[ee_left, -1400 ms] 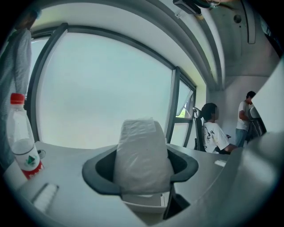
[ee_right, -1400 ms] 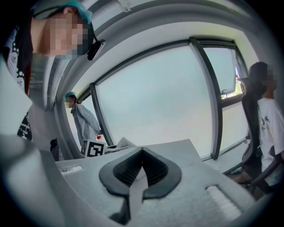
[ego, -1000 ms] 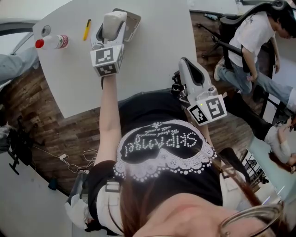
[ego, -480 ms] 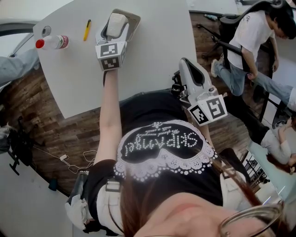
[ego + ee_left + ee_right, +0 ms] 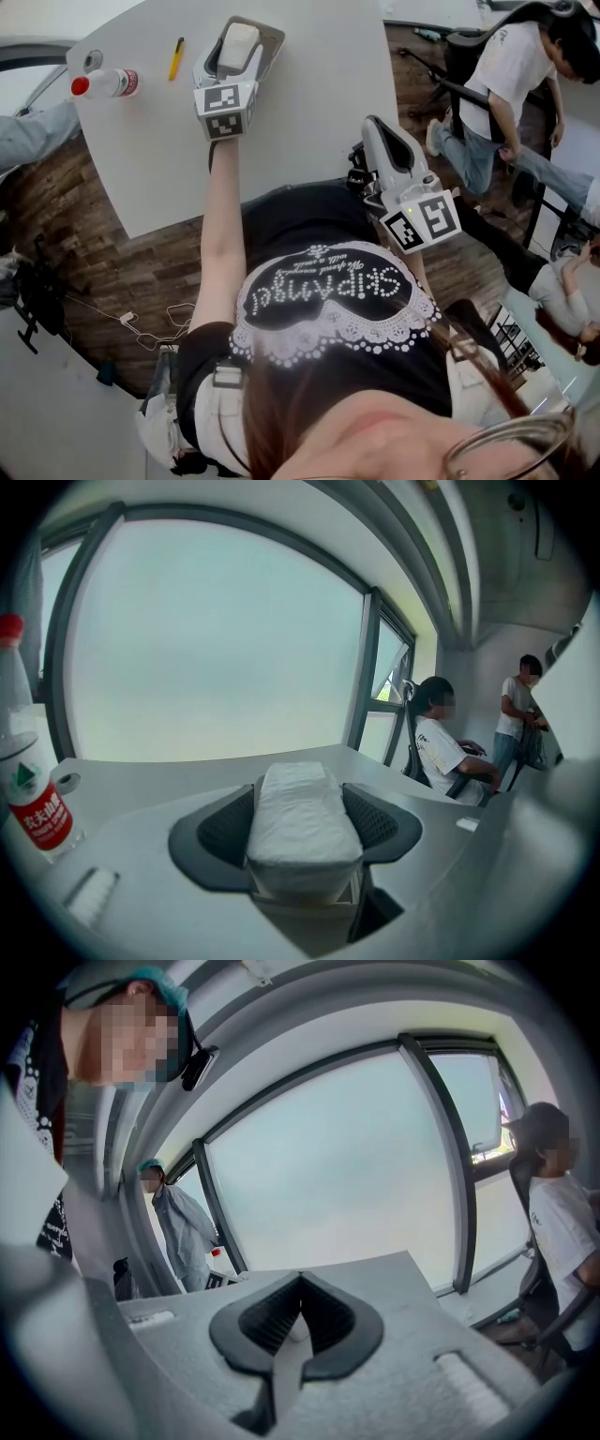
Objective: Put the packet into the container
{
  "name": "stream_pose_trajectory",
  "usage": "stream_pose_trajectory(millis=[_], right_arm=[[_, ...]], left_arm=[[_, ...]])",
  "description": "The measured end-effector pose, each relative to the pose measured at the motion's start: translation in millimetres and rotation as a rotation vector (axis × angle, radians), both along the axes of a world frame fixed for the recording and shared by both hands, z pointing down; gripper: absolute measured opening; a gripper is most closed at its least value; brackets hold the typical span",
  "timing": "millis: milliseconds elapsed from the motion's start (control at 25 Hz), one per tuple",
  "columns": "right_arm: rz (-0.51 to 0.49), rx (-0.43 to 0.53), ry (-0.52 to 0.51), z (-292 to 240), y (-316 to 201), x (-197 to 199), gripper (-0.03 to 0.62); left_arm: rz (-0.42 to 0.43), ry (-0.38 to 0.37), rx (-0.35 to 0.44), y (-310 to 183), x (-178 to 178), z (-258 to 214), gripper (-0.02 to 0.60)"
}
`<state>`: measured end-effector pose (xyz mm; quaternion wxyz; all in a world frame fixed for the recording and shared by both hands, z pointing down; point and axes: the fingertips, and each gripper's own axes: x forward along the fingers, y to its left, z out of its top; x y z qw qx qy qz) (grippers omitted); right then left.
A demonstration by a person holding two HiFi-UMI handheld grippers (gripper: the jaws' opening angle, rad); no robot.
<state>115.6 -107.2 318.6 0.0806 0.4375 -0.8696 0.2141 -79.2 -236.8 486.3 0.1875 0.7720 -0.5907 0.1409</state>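
Left claw [image 5: 302,797]: jaws spread wide and just been opening, with the white packet [image 5: 300,822] lying lengthwise between them. The pads flank its sides closely and, by the look of it, no longer squeeze it.

Packet, position: upper centre of the head view, directly over the container [image 5: 273,41], a shallow tan tray whose rim shows beyond and to the right of the claw. Whether the packet already rests on the tray floor cannot be told.

Right claw [image 5: 298,1290]: jaws closed tip to tip, nothing gripped; held idle right of centre in the head view, off the worktop's edge.

Worktop [image 5: 309,103]: pale. Upper left of it holds a red-capped bottle [image 5: 105,85], a yellow pen [image 5: 176,58] and a small round object [image 5: 93,62], all well apart from the container.

Surroundings: seated people at the right edge.

Progress, judged: carry finished and release under way. Left to do: confirm the packet has settled inside the container and draw the left claw clear without dragging it out
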Motion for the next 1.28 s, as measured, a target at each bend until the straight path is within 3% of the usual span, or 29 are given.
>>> stream_pose_trajectory(millis=[640, 1080, 1280], right_arm=[[-0.008, 0.018, -0.018, -3.7, 5.7, 0.0, -0.005], [-0.012, 0.044, -0.025, -9.6, 12.9, 0.4, -0.005], [-0.008, 0.058, -0.022, -12.1, 12.6, 1.3, -0.005]], left_arm=[[-0.010, -0.011, 0.078, 5.7, -4.4, -39.0, 0.302], [-0.049, -0.042, 0.158, 16.6, -15.6, -73.1, 0.017], [-0.043, -0.021, 0.187, 21.4, -16.0, -85.4, 0.003]])
